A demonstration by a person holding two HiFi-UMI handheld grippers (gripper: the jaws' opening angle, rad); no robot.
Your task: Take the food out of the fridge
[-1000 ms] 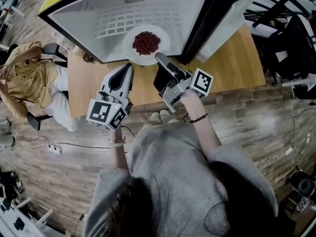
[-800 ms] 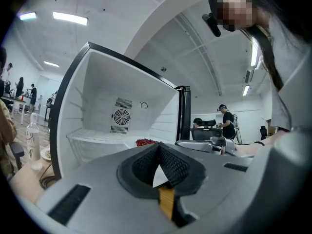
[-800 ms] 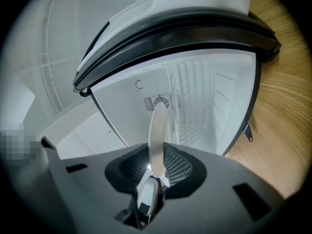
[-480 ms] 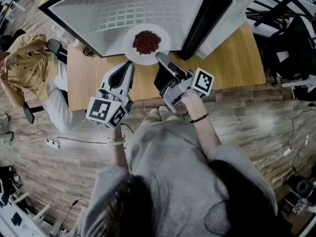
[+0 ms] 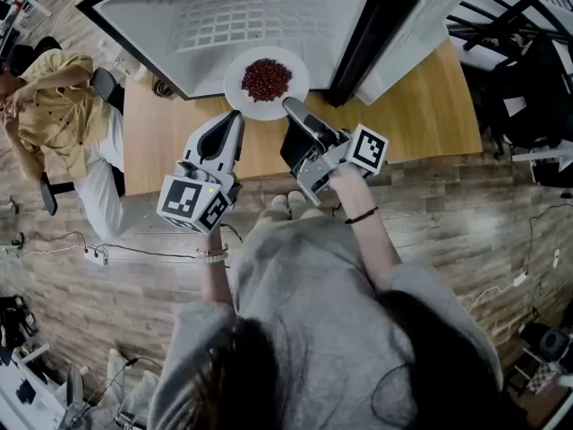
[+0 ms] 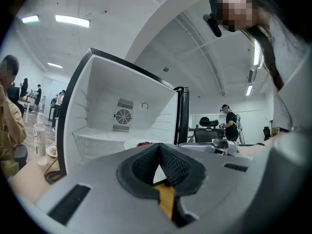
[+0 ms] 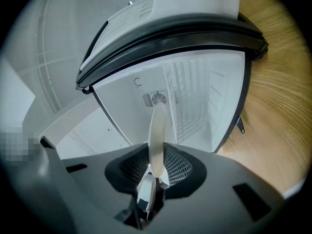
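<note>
While the white plate (image 5: 243,95) is pinched by its near rim between the jaws of the right claw (image 5: 292,107), the left claw (image 6: 159,149) is seen just to the left of it, its jaws pressed together with nothing between them. The red food (image 5: 266,77) is heaped on the plate, directly ahead of the right claw, at the front edge of the open fridge (image 5: 269,12). The wooden table (image 5: 421,106) is shown beneath both claws.
</note>
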